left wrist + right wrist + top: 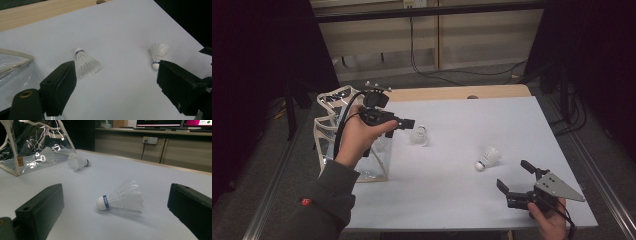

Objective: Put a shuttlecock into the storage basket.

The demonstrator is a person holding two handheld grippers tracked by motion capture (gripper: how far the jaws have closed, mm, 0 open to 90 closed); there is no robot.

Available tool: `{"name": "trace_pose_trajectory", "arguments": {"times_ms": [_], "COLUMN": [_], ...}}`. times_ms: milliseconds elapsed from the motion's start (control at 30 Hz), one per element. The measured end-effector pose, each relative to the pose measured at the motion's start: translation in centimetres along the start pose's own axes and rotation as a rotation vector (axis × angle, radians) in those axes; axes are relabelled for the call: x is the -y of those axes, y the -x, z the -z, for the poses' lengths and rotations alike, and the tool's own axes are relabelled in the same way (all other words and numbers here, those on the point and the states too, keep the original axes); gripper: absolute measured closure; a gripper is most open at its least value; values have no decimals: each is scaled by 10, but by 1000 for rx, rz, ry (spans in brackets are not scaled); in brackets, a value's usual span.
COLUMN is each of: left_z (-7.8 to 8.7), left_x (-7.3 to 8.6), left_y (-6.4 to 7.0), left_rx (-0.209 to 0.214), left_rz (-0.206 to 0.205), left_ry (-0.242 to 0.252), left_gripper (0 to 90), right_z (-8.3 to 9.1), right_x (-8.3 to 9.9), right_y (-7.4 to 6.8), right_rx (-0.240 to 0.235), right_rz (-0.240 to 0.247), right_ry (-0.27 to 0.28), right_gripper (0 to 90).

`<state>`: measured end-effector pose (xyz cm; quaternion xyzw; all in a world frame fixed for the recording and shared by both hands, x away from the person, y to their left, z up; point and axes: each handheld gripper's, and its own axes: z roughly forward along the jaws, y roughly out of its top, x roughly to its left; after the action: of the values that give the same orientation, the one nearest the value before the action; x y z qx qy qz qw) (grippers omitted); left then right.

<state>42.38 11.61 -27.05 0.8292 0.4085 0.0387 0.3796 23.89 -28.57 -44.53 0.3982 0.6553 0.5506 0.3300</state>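
Lying just ahead of right tongs [515, 183]: shuttlecock [488, 158].

In the left gripper view, the black fingers [60, 87] cover the feather edge of the near shuttlecock [85, 62], and the right finger hides the cork tip of the far shuttlecock [158, 55]. The clear bag [12, 72] is cut off at the left edge. The print on each blue band is too small to read.

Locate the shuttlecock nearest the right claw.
In the high view the shuttlecock lies on the white table, right of centre, just ahead of the open right claw.
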Motion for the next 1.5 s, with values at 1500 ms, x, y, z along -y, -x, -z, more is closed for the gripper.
{"name": "trace_pose_trajectory", "arguments": {"times_ms": [1500], "left_z": [-55], "left_x": [23], "left_y": [33], "left_rx": [115], "left_rz": [-63], "left_ry": [-49], "left_gripper": [99], "right_z": [2], "right_x": [0], "right_y": [1], "right_rx": [-1], "right_rz": [2], "right_ry": [-2], "right_gripper": [7]}}
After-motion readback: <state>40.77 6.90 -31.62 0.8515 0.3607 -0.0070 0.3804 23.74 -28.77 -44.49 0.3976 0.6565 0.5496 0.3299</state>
